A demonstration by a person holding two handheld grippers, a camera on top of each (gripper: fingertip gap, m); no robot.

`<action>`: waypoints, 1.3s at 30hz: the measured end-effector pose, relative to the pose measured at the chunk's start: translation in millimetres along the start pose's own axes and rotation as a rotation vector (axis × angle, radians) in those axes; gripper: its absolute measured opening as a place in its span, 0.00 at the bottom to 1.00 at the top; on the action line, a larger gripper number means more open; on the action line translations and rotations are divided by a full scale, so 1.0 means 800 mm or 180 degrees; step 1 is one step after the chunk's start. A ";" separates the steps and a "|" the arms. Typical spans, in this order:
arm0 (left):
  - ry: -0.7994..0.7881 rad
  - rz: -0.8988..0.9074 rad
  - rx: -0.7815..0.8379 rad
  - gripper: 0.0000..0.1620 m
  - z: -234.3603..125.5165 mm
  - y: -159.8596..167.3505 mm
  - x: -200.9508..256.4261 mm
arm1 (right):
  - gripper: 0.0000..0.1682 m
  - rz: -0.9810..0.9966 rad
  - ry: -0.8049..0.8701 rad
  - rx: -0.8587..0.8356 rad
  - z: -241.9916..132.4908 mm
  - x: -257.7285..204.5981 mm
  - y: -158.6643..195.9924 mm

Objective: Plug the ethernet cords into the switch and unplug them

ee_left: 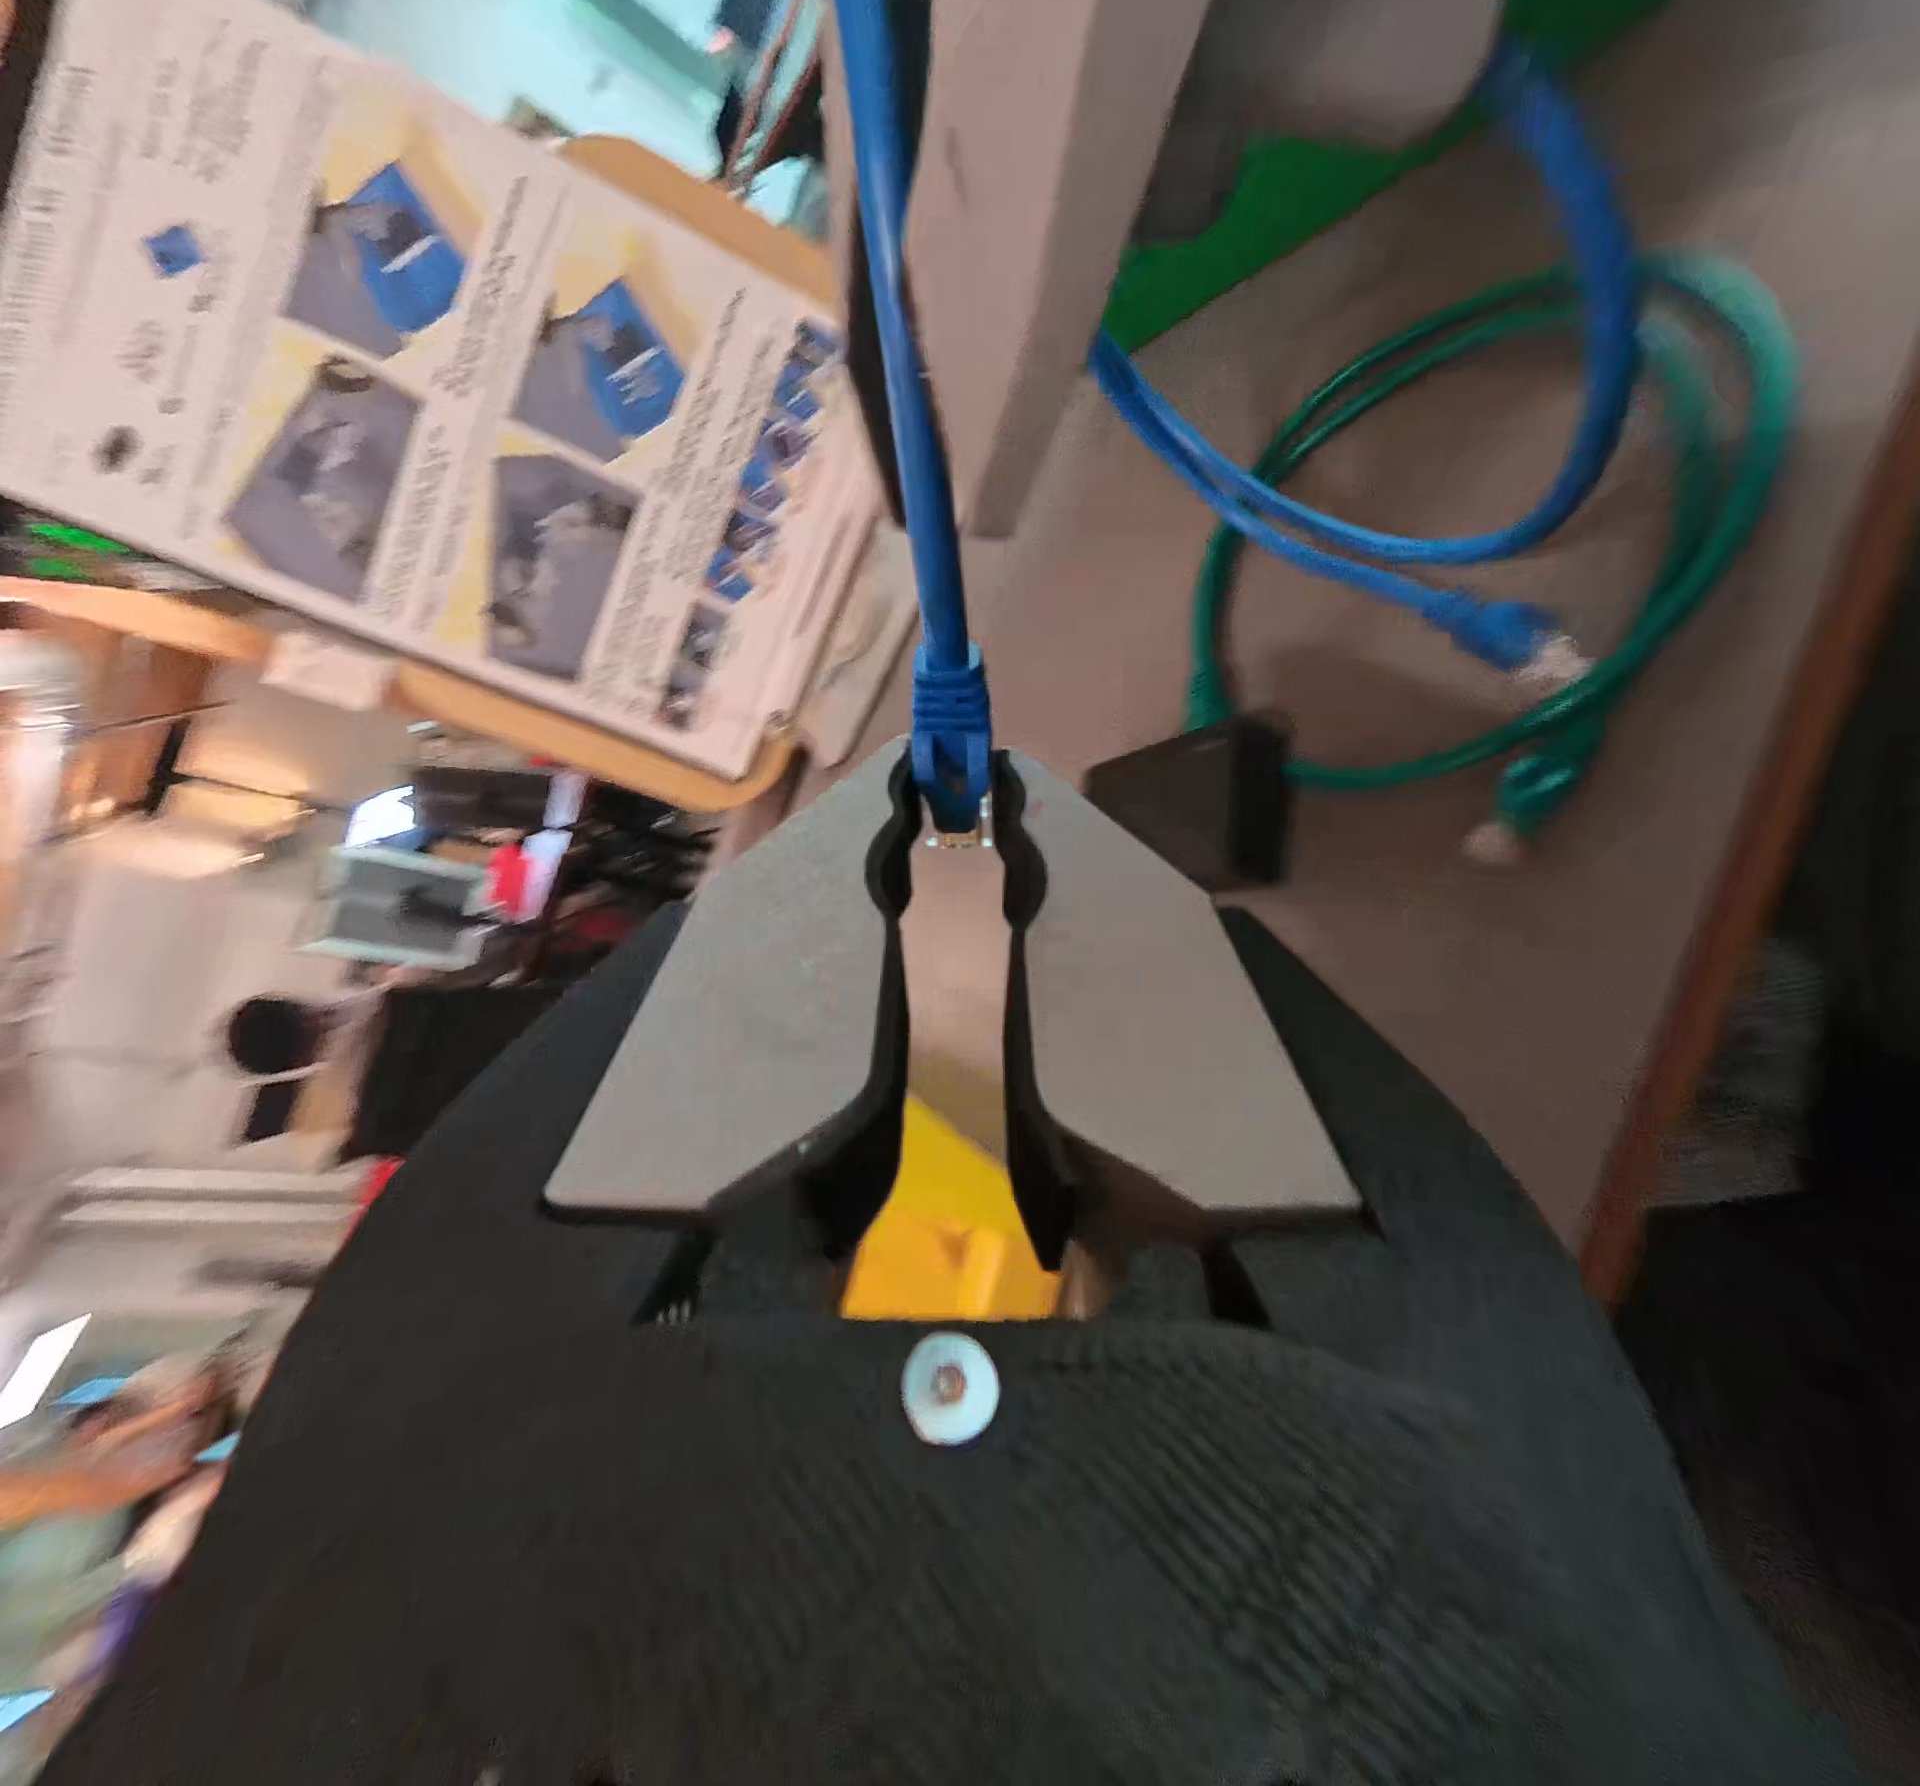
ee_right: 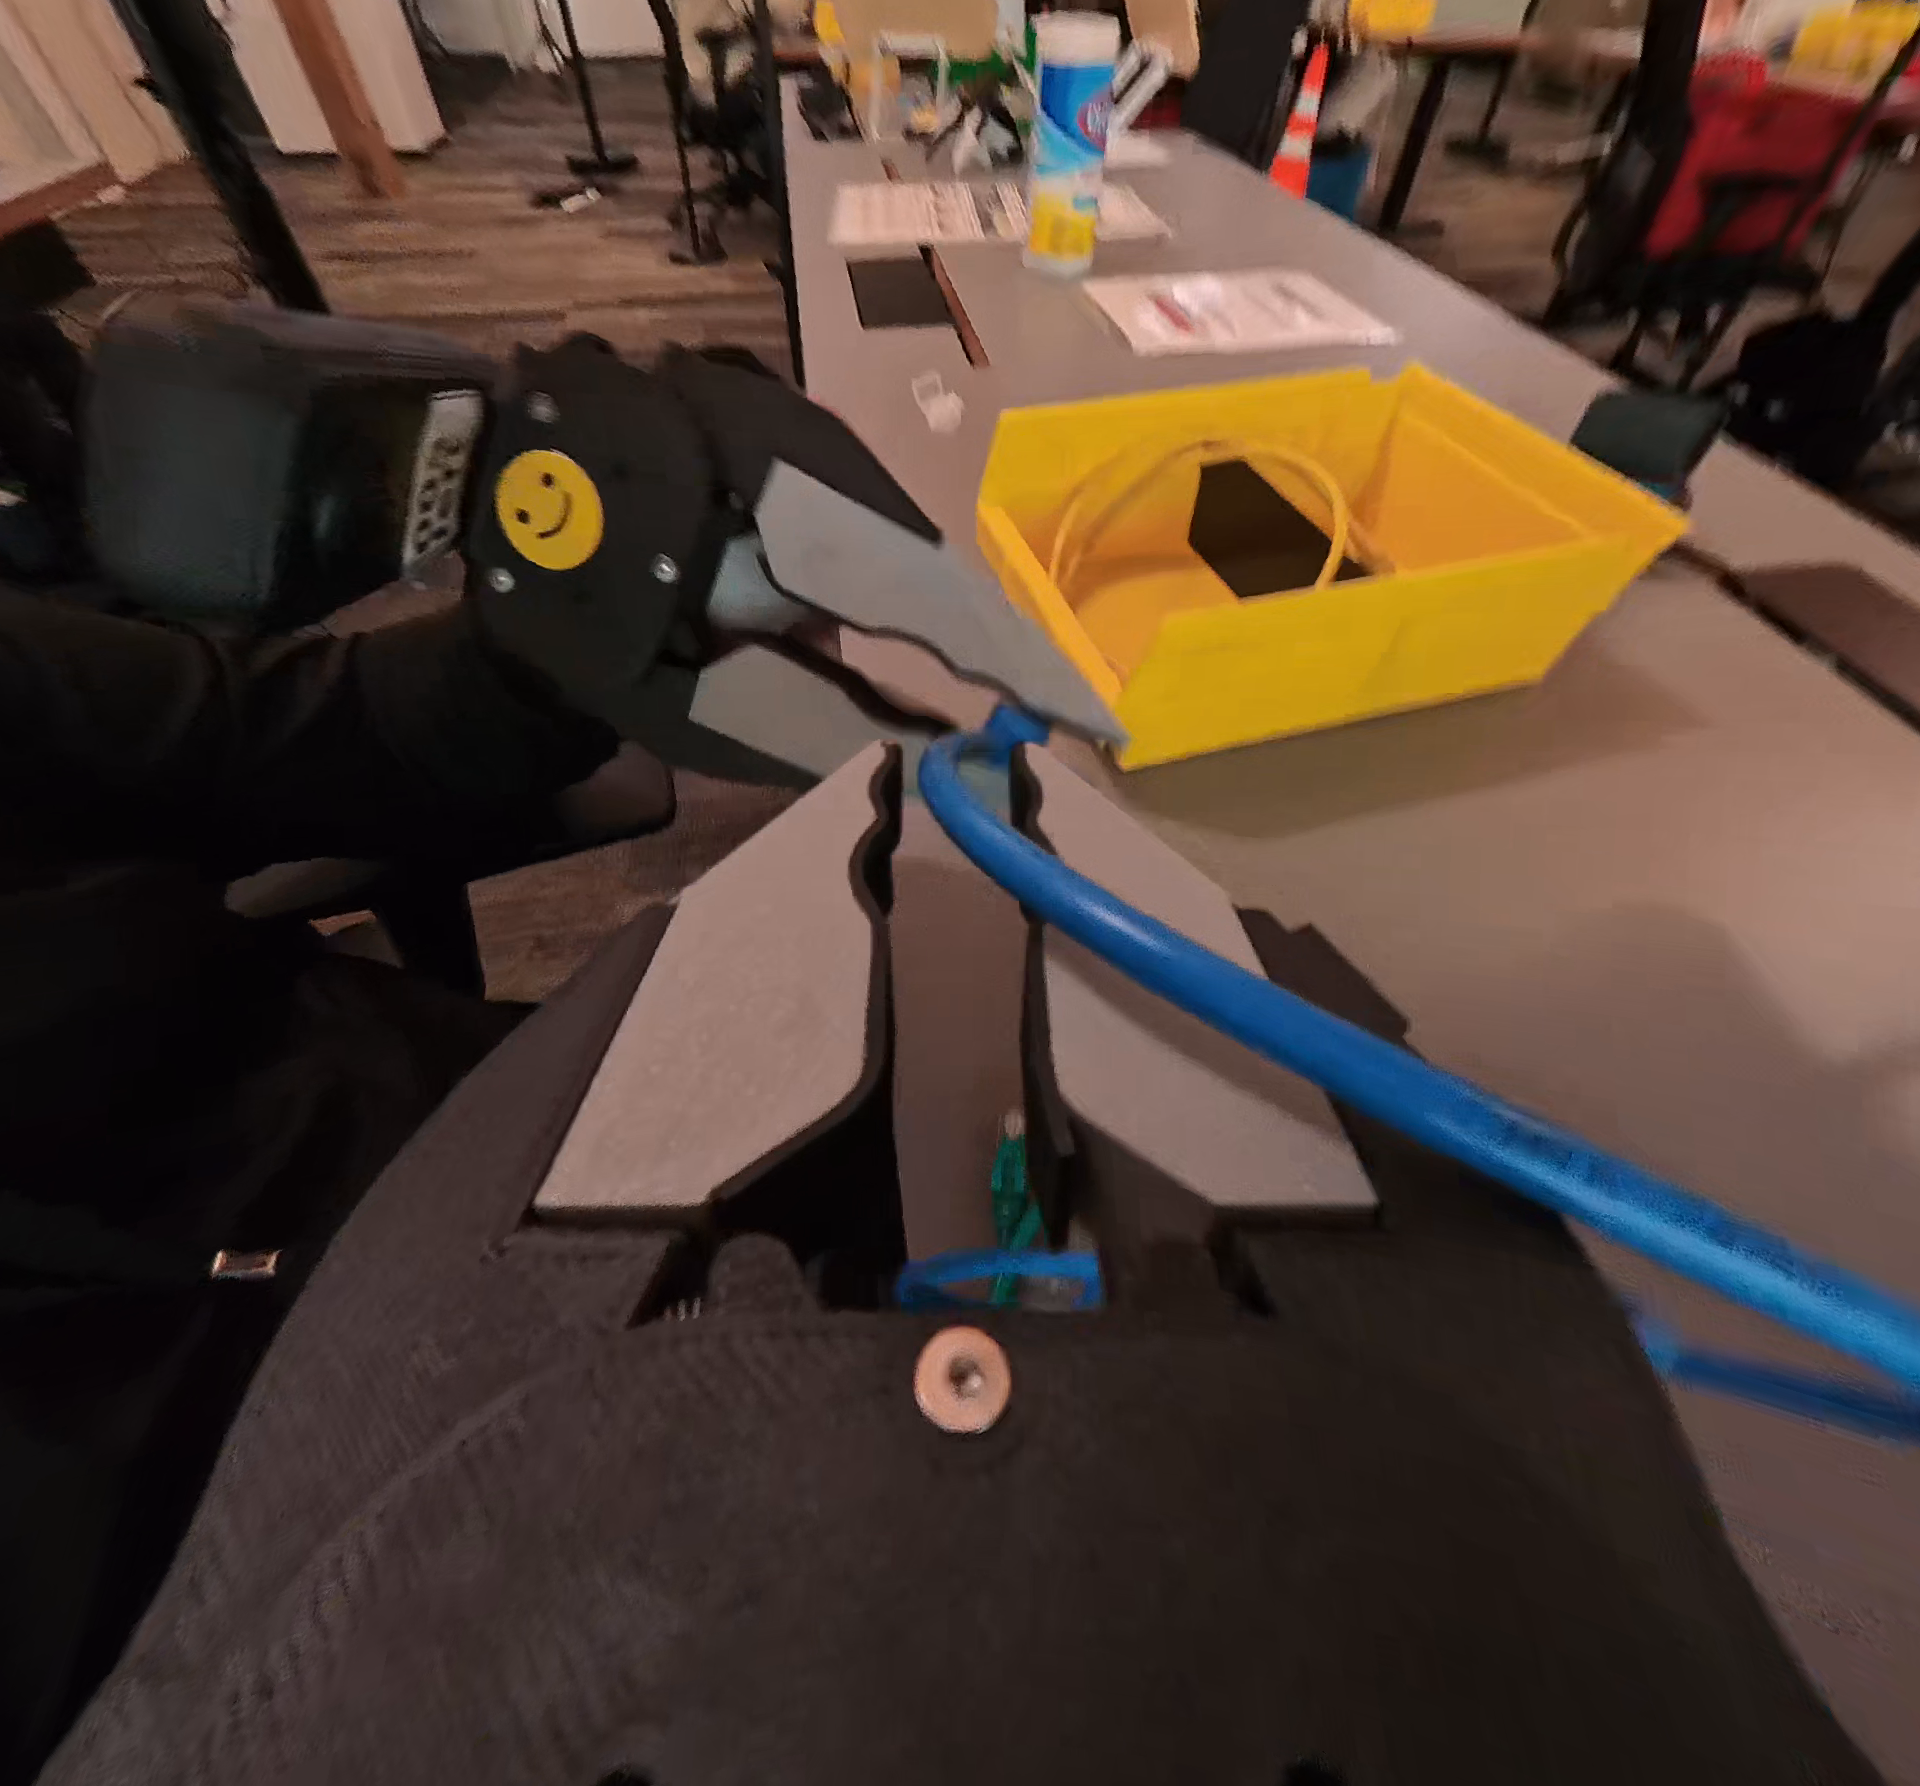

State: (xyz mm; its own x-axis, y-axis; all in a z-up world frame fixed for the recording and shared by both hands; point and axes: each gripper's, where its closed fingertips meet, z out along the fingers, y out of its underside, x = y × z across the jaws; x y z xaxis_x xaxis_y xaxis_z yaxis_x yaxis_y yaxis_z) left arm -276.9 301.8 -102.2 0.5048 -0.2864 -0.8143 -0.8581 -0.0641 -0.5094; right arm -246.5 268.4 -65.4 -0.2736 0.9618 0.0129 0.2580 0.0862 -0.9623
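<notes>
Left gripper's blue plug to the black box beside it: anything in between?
Nothing visible. The blue plug is clamped in the left gripper; only bare table shows between it and the black box.

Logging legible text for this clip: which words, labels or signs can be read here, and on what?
Printed cardboard box: text and pictures, too blurred to read.
Wipes canister: label blurred, not readable.
Paper sheets on the table: print too small.
Yellow round sticker: a smiley face, no words.
</notes>
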 end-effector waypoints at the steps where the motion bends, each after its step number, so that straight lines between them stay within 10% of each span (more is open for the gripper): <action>1: -0.0222 0.0183 -0.0118 0.06 0.001 0.007 -0.010 | 0.13 0.0095 -0.0017 -0.0103 0.002 0.003 0.008; 7: -0.1435 0.1270 -0.0394 0.06 0.002 0.027 -0.061 | 0.19 0.0430 -0.0626 -0.0850 -0.004 -0.028 0.056; 15: -0.1810 0.2193 -0.0200 0.06 0.009 0.012 -0.047 | 0.19 0.0455 -0.0655 0.0217 -0.046 -0.028 -0.023; 29: -0.2154 0.2539 -0.0104 0.06 0.011 -0.009 -0.036 | 0.25 0.0844 -0.0290 -0.0205 0.027 0.008 0.029; 39: -0.2294 0.2475 -0.0053 0.07 0.005 -0.015 -0.041 | 0.04 0.0852 -0.0259 -0.0004 0.025 0.020 0.024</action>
State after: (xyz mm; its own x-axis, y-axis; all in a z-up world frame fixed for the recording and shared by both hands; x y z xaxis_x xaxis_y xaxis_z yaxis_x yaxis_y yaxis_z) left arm -282.9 315.8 -70.6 -0.2520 0.3800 -0.8900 -0.9674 -0.1216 0.2220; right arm -264.3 279.9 -89.5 -0.2689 0.9264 -0.2637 0.3322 -0.1678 -0.9282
